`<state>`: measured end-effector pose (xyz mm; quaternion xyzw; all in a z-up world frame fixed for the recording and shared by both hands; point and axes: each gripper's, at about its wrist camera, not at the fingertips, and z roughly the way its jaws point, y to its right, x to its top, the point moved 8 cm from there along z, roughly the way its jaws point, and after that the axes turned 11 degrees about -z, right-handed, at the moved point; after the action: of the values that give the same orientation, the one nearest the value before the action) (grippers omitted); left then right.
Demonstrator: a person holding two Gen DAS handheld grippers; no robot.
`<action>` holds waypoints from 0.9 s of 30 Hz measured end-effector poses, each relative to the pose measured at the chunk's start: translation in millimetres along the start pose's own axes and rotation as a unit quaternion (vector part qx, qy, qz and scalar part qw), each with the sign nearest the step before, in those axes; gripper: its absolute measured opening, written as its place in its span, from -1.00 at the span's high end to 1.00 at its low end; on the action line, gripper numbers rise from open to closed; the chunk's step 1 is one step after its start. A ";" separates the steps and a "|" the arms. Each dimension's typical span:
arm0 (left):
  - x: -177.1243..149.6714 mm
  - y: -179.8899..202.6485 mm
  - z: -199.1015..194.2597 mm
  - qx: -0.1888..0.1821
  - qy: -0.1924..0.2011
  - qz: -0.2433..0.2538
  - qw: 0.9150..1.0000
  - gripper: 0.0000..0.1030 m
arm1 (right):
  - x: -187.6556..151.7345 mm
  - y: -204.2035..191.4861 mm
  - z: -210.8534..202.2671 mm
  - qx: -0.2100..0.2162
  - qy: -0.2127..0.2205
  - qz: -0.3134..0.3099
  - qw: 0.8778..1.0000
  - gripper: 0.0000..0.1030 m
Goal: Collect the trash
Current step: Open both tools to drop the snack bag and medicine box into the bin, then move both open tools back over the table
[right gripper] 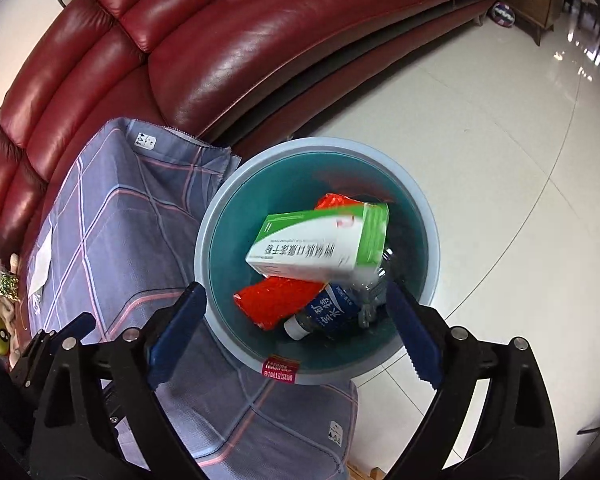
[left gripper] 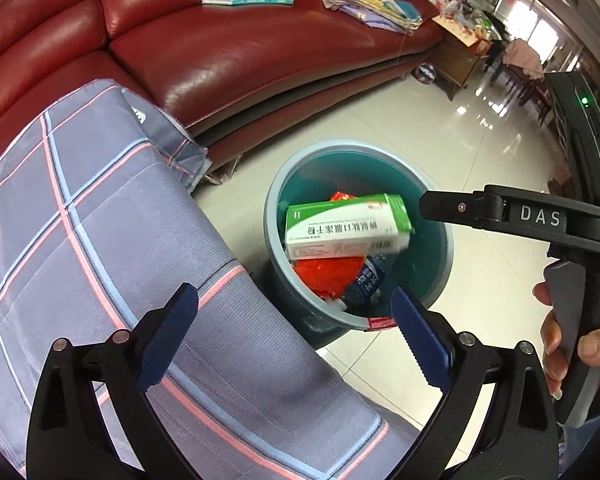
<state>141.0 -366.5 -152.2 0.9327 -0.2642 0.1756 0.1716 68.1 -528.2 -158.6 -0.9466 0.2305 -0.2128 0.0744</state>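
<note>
Right wrist view shows the right claw and left claw both spread wide and empty above the bin, where the green-and-white carton lies atop the red wrapper and bottle, evidently just deposited

Red leather sofa, glossy tiled floor

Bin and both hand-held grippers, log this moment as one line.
left hand-held gripper: open, empty | right hand-held gripper: open, empty | bin: box, red bag, bottle inside
</note>
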 end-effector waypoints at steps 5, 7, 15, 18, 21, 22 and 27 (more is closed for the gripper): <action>-1.9 -8.2 -10.3 -0.003 0.006 -0.006 1.000 -0.89 | -4.0 -6.2 -7.0 -0.011 0.000 -0.007 1.000 -0.70; -3.1 -11.4 -14.7 -0.004 0.008 -0.009 1.000 -0.90 | -5.9 -9.4 -9.8 -0.015 -0.001 -0.009 1.000 -0.70; -9.6 -25.8 -33.4 -0.011 0.020 -0.023 0.999 -0.90 | -15.5 -21.3 -20.2 -0.029 -0.004 -0.015 0.999 -0.70; -12.0 -31.2 -44.4 -0.014 0.028 -0.029 0.999 -0.90 | -18.6 -30.8 -26.5 -0.036 0.000 -0.025 0.999 -0.70; -14.0 -36.8 -55.1 -0.017 0.036 -0.034 0.999 -0.90 | -20.5 -43.5 -33.2 -0.037 0.004 -0.036 0.999 -0.70; -15.4 -39.7 -59.3 -0.018 0.040 -0.037 0.998 -0.90 | -20.9 -48.5 -35.6 -0.036 0.006 -0.040 0.999 -0.70; -23.5 -57.9 -77.9 -0.019 0.054 -0.053 0.997 -0.92 | -22.0 -71.8 -43.9 -0.037 0.014 -0.056 0.998 -0.70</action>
<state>135.8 -277.8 -106.6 0.9312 -0.2076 0.2116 0.2122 60.2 -456.4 -110.1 -0.9570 0.1861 -0.2212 0.0242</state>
